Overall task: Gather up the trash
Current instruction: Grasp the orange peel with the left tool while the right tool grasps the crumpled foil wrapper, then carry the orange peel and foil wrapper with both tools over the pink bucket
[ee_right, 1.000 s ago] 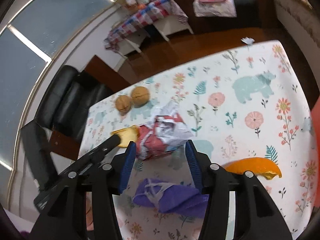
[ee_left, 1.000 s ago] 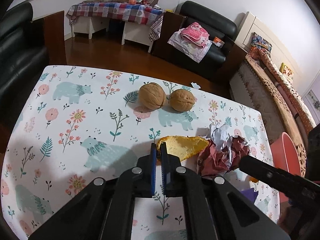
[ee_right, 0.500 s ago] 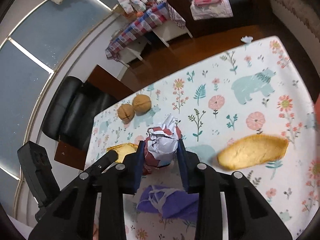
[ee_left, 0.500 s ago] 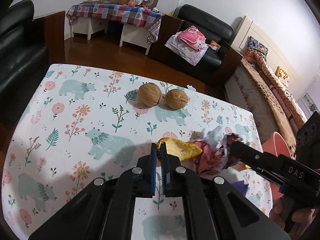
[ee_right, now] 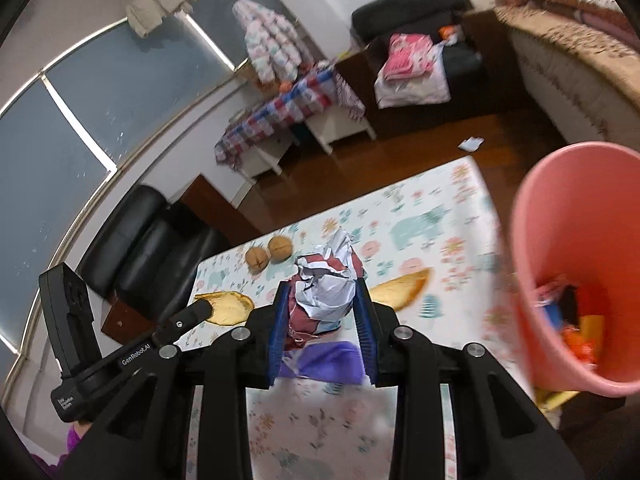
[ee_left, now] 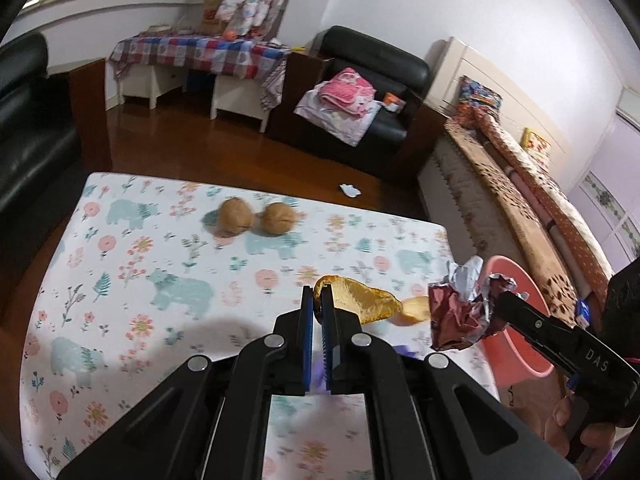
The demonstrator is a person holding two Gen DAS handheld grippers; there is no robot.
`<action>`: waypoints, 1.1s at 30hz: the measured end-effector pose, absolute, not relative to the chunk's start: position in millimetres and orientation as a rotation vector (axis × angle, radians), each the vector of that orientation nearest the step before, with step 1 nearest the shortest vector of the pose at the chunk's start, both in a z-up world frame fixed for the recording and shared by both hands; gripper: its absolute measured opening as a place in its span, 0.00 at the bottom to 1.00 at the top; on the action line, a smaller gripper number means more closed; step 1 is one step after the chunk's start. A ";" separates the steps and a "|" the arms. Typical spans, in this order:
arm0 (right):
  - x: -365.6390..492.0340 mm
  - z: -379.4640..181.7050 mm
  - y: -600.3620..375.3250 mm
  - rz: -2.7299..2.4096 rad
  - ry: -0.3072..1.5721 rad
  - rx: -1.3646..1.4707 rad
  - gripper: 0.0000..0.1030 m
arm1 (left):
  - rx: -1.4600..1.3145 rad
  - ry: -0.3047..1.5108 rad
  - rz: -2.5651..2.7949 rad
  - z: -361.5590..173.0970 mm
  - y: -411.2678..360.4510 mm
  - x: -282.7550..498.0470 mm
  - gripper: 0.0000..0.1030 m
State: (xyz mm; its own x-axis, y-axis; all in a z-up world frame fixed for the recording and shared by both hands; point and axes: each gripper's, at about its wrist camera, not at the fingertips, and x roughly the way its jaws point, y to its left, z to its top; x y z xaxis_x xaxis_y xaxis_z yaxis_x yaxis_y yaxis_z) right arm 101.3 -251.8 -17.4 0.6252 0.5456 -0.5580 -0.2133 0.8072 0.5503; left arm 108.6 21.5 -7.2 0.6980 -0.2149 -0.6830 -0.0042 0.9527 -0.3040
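My left gripper [ee_left: 317, 300] is shut on an orange peel [ee_left: 362, 299] and holds it above the floral tablecloth [ee_left: 160, 280]. My right gripper [ee_right: 322, 308] is shut on a crumpled red and silver wrapper [ee_right: 324, 288], lifted off the table; the wrapper also shows in the left wrist view [ee_left: 464, 312]. A pink bin [ee_right: 576, 264] with several pieces of trash inside stands to the right of the table. A second orange peel [ee_right: 400, 286] and a purple crumpled piece [ee_right: 328, 364] lie on the cloth.
Two walnuts [ee_left: 256, 220] sit at the far side of the table. A black sofa [ee_right: 148, 248] stands off the table's left side. A scrap of paper [ee_left: 350, 190] lies on the wooden floor beyond the table.
My right gripper shut on the wrapper and lifted it toward the pink bin. My left gripper rose with the orange peel in it.
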 end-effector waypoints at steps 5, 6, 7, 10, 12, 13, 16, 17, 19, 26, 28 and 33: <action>78.3 -4.5 -294.6 0.372 0.715 0.470 0.31 | -0.247 0.783 -0.182 6.7 -18.7 103.4 0.03; 75.0 -2.9 -301.8 0.355 0.704 0.470 0.31 | -0.239 0.781 -0.194 9.3 -26.4 103.0 0.03; 71.8 -1.1 -309.7 0.337 0.693 0.470 0.31 | -0.230 0.779 -0.209 12.3 -35.8 102.4 0.03; 60.2 3.4 -335.0 0.272 0.658 0.452 0.31 | -0.201 0.774 -0.263 20.2 -67.3 101.3 0.03; 51.1 5.4 -349.5 0.220 0.633 0.425 0.31 | -0.176 0.772 -0.296 23.9 -88.3 101.1 0.03; 46.5 6.0 -359.1 0.187 0.623 0.404 0.31 | -0.161 0.771 -0.314 25.9 -100.3 100.8 0.03; 38.0 5.3 -379.1 0.125 0.601 0.375 0.31 | -0.117 0.772 -0.358 29.3 -130.5 102.8 0.03; 35.4 3.9 -387.7 0.102 0.596 0.373 0.31 | -0.100 0.772 -0.373 29.6 -142.1 103.3 0.03; 32.3 0.6 -402.9 0.079 0.592 0.390 0.31 | -0.073 0.774 -0.399 29.5 -161.6 104.7 0.03; 29.5 -10.6 -433.8 0.019 0.587 0.404 0.31 | 0.020 0.800 -0.448 17.8 -221.1 112.5 0.03; 30.1 -13.6 -438.2 0.008 0.591 0.399 0.31 | 0.032 0.814 -0.451 12.1 -231.7 115.7 0.03; 33.8 -23.3 -446.2 -0.012 0.614 0.396 0.31 | 0.052 0.848 -0.444 -2.8 -248.0 127.5 0.03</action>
State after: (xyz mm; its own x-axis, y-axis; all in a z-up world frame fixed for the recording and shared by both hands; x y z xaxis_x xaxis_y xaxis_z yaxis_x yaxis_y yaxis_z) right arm 33.8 -446.2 -23.3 0.8199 0.1055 -0.5628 0.1267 0.9250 0.3581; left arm 127.5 -248.0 -2.8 0.5762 -0.3584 -0.7345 0.3991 0.9077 -0.1298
